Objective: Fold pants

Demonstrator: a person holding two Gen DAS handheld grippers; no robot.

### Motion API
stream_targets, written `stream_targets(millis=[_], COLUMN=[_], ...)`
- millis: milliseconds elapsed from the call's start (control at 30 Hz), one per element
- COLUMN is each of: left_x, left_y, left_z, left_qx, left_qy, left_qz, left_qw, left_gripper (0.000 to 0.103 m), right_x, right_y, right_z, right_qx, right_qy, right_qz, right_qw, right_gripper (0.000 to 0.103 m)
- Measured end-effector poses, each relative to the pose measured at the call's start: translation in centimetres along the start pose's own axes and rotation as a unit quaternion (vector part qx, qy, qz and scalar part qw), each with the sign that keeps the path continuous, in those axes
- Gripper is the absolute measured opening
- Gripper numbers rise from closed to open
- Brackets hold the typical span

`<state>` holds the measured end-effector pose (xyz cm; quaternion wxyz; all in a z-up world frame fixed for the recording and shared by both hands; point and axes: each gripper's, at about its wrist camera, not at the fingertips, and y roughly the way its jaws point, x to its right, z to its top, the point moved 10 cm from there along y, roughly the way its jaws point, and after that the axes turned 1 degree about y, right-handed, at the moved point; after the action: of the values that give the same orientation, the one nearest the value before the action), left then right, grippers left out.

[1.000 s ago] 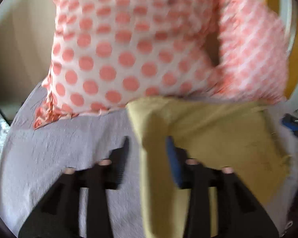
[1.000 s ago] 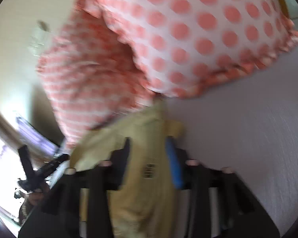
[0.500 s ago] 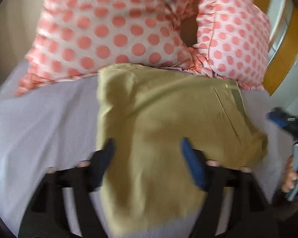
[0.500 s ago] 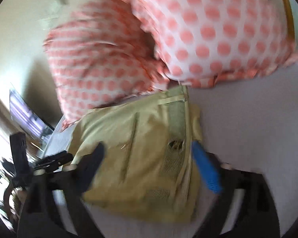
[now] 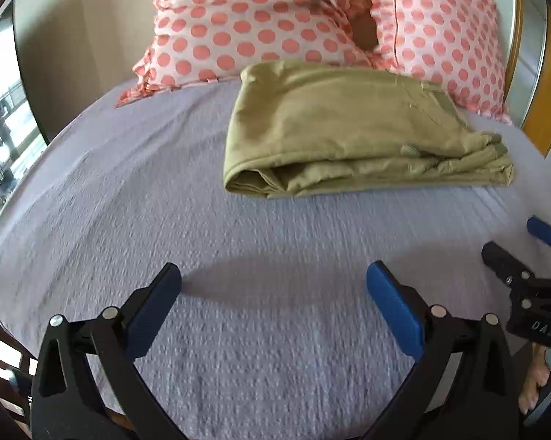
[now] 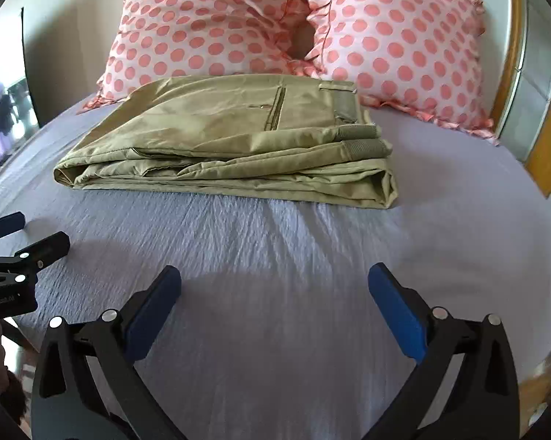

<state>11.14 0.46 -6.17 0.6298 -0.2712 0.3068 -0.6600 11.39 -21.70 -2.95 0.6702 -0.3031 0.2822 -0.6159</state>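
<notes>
The khaki pants (image 5: 345, 124) lie folded in a flat stack on the grey bedspread (image 5: 239, 242), just in front of the pillows; they also show in the right wrist view (image 6: 231, 143), waistband to the right. My left gripper (image 5: 273, 286) is open and empty, hovering over bare bedspread well short of the pants. My right gripper (image 6: 273, 286) is open and empty too, also short of the pants. The right gripper's fingers (image 5: 502, 260) show at the right edge of the left wrist view, the left gripper's fingers (image 6: 44, 247) at the left edge of the right wrist view.
Two white pillows with pink dots (image 6: 209, 25) (image 6: 396, 36) lean against the wall behind the pants. A wooden frame (image 6: 546, 117) stands at the right of the bed. A dark screen (image 5: 4, 73) and window are at the left.
Both grippers let go of the pants, opened wide and pulled back toward me. The pants now lie folded on the bed by the pillows.
</notes>
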Motion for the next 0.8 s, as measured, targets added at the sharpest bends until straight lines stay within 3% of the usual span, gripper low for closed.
stream_targets(millis=[67,200,800], left_x=[0.07,0.15,0.20], left_y=[-0.16,-0.26,-0.23], left_z=[-0.20,-0.33,-0.26], left_qx=[0.009,0.027,0.029], left_qy=[0.001,-0.002,-0.001], left_qz=[0.001,0.003,0.003], left_qw=[1.0000,0.9996,0.9996], left_gripper=[0.101,0.101,0.101], right_x=[0.61,0.80,0.66], right_y=[0.20,0.10,0.10], right_z=[-0.24,-0.42,-0.47], right_qx=[-0.004,0.001,0.002], right_qy=[0.031,0.031,0.031], right_qz=[0.016,0.004,0.003], right_qw=[0.999,1.000,0.999], right_gripper=[0.102,0.102,0.102])
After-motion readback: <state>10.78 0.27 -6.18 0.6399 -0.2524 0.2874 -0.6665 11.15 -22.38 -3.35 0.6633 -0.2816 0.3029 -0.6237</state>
